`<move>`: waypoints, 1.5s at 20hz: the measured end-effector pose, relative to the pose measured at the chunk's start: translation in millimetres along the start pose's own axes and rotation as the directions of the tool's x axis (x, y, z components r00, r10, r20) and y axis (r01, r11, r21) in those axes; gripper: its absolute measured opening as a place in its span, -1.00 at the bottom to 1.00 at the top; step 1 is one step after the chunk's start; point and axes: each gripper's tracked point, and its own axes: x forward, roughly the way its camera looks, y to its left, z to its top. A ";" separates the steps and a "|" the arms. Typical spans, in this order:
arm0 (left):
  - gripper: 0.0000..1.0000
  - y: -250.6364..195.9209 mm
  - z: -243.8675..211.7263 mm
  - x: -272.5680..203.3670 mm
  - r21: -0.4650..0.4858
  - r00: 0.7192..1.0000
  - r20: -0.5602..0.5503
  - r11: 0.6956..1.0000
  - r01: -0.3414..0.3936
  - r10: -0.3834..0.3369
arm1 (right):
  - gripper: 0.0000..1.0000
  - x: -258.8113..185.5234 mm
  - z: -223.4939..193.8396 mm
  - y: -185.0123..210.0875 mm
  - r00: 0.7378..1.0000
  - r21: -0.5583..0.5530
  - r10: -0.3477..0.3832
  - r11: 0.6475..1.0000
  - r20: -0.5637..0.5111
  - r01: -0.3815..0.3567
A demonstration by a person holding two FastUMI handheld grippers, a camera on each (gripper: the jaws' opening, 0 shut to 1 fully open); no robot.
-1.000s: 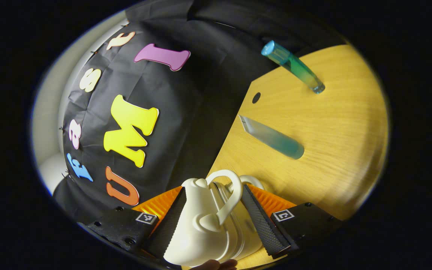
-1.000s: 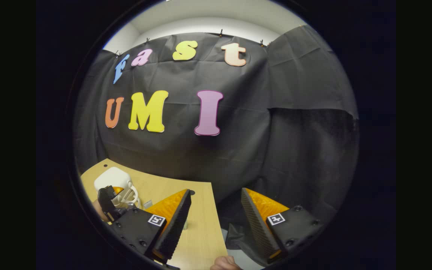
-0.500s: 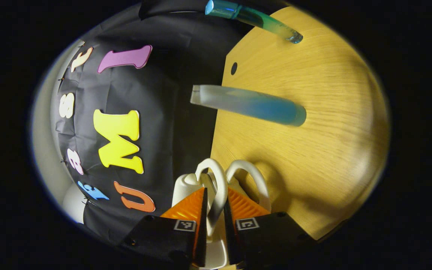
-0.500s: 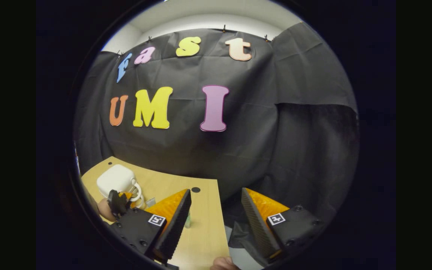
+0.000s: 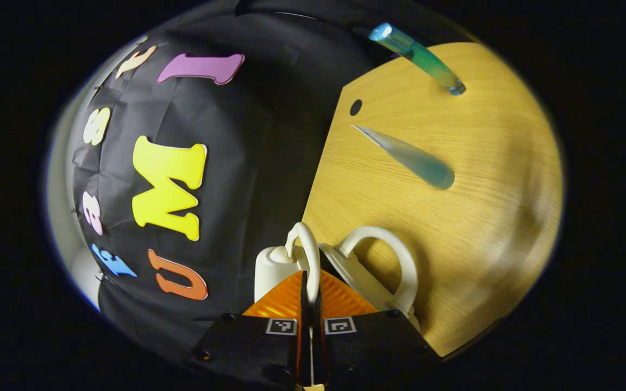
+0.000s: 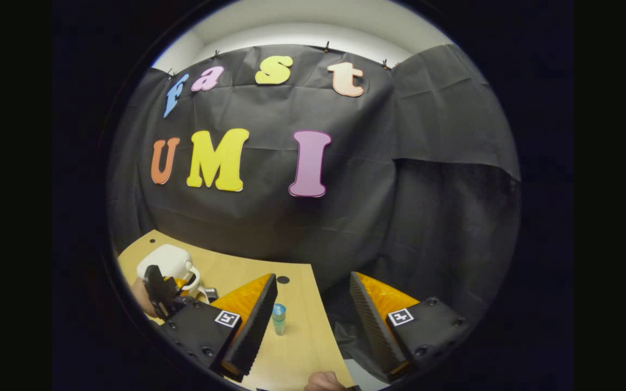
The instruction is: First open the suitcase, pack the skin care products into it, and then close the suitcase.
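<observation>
Black cloth wall at the back, wooden surface (image 5: 476,228) in front of it. In the left gripper view you had the white suitcase (image 5: 269,269) at the near left edge of the surface, tipped so one shell lifted away from the other. Your left gripper (image 5: 310,290) had its jaws pinched together on the nearer white handle loop (image 5: 308,244); the second handle (image 5: 394,255) stayed with the other shell, lower on the surface. That grip made sense as the way to pull the case open, so I'd judge you were at the opening step, the gap between the shells only partly spread.

Further right on the surface, two skin care tubes stood upright, well apart from the case: a frosted blue tube (image 5: 411,157) nearer, a teal bottle (image 5: 419,57) near the far edge. Neither was packed yet.

In the right gripper view your right gripper (image 6: 313,304) hung off the surface's right side, jaws wide apart and holding nothing, likely waiting its turn to fetch the teal bottle just beside its left finger.
</observation>
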 end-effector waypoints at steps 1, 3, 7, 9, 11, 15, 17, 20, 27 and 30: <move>-0.92 8.6 -3.0 -5.4 -0.038 1.000 0.006 0.999 0.011 -0.011 | 0.60 -1.5 3.1 8.5 1.000 -0.002 -0.008 1.000 -0.004 0.008; -0.93 33.8 -9.2 -16.1 -0.103 0.999 0.034 0.995 0.013 -0.010 | 0.60 -4.3 8.5 27.7 1.000 0.002 -0.010 1.000 -0.002 0.010; -0.93 93.0 -28.7 -29.5 -0.241 0.995 0.099 0.970 0.028 -0.004 | 0.59 -8.6 18.1 63.3 1.000 -0.025 -0.022 0.999 0.016 0.022; -0.93 121.2 -45.5 -32.4 -0.291 0.993 0.119 0.956 0.042 -0.008 | 0.60 -8.8 18.9 82.4 1.000 -0.027 -0.020 0.999 0.007 0.021; -0.94 149.4 -68.3 -32.0 -0.365 0.990 0.141 0.929 0.066 -0.015 | 0.60 -10.4 19.0 102.7 1.000 -0.026 -0.015 1.000 -0.004 0.015; -0.93 199.1 -124.2 -17.5 -0.583 0.990 0.140 0.807 0.094 -0.014 | 0.58 -10.8 18.5 131.7 1.000 -0.041 -0.015 0.999 -0.023 0.014; -0.94 215.3 -151.5 -11.9 -0.670 0.989 0.145 0.734 0.111 -0.017 | 0.60 -13.1 13.1 144.0 0.999 -0.045 -0.012 0.999 -0.047 0.010; -0.94 230.0 -207.6 3.1 -0.729 0.994 0.106 0.679 0.086 -0.012 | 0.60 -15.7 6.3 156.3 0.997 -0.052 -0.011 0.999 -0.079 0.007; -0.94 209.5 -336.0 44.7 -0.832 0.996 -0.022 0.554 0.031 -0.088 | 0.60 -19.8 -5.9 165.9 0.990 0.033 -0.019 0.999 -0.137 0.024; -0.94 178.7 -374.3 59.3 -0.869 0.987 -0.064 0.495 0.019 -0.150 | 0.60 -22.6 -13.9 159.9 0.988 0.019 -0.049 0.998 -0.149 0.053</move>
